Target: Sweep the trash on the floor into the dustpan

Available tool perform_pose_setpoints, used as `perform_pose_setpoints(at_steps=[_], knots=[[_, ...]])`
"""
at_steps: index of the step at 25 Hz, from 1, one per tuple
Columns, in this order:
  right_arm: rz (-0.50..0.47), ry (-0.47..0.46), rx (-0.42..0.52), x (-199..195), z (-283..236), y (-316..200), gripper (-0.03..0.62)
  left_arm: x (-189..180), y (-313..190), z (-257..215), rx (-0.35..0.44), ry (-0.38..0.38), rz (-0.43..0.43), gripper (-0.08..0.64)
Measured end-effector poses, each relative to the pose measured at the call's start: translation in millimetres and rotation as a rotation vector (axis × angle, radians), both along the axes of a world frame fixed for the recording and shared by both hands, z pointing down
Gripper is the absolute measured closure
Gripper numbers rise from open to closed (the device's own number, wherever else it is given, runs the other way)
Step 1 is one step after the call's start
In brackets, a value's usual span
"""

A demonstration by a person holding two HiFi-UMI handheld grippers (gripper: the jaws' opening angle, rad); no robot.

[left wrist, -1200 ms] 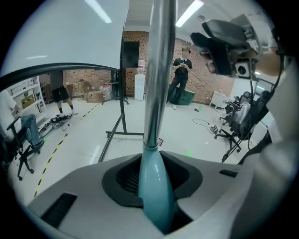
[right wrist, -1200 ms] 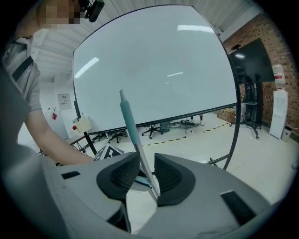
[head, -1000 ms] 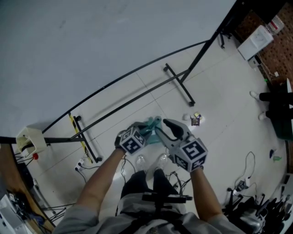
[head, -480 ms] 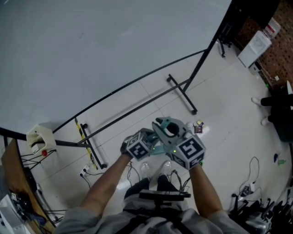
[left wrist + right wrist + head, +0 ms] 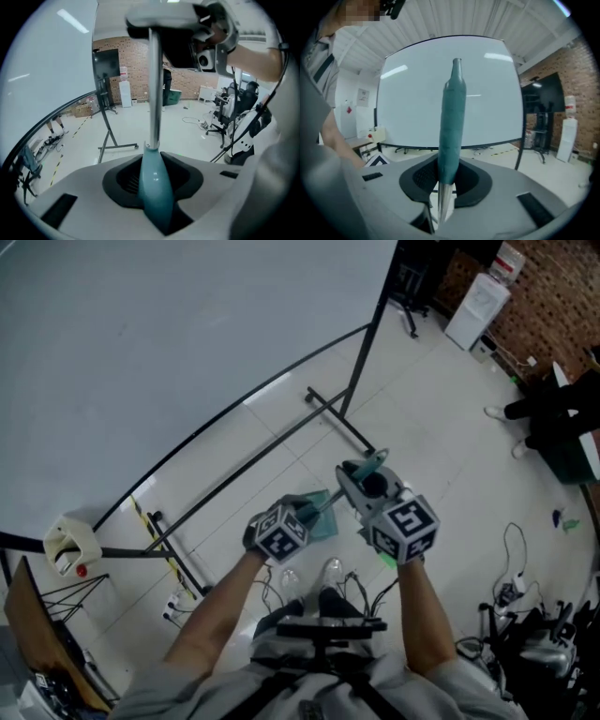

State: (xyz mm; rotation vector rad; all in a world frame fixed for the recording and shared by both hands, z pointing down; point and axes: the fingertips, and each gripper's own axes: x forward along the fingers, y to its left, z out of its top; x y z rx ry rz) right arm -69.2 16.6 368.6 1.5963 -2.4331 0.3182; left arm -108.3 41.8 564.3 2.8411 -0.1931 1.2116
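Teal sweeping tool (image 5: pixel 153 187), broom or dustpan I could not tell, stood between both tongs, up off the floor (image 5: pixel 441 456). The left tongs (image 5: pixel 151 161) were clamped on its flared teal socket, the metal pole (image 5: pixel 153 84) rising from them toward the right tongs (image 5: pixel 449 171). The right tongs had just been closing and gripped the teal hand grip (image 5: pixel 452 122), its tip poking past them.

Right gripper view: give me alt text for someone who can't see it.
The right gripper has just closed its tongs on a teal handle, with a metal pole below it. Behind stand a big white screen and a brick wall.
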Motion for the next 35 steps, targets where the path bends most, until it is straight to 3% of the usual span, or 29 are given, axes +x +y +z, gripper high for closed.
perform_pose_setpoints(at_steps=[2,6,12,20,27,35], knots=[[0.084,-0.009,-0.004,42.0,-2.8,12.6,0.532,-10.6,-12.0,8.2,-0.023,0.025,-0.052,0.445],[0.187,-0.018,-0.019,84.2,0.8,42.9,0.534,-15.1,-22.4,14.7,-0.064,0.026,-0.091,0.448],[0.321,0.008,-0.011,145.3,9.0,73.9,0.532,11.9,-10.7,22.1,-0.061,-0.038,-0.058,0.448],[0.474,-0.057,0.005,235.6,31.6,129.8,0.532,53.8,-16.3,21.0,-0.002,-0.096,-0.002,0.447],[0.533,-0.046,-0.023,286.4,49.7,133.7,0.532,99.6,-35.7,25.4,0.030,-0.138,0.028,0.447],[0.658,0.014,-0.113,352.7,76.2,123.7,0.532,153.3,-89.7,44.8,0.005,-0.151,0.067,0.448]])
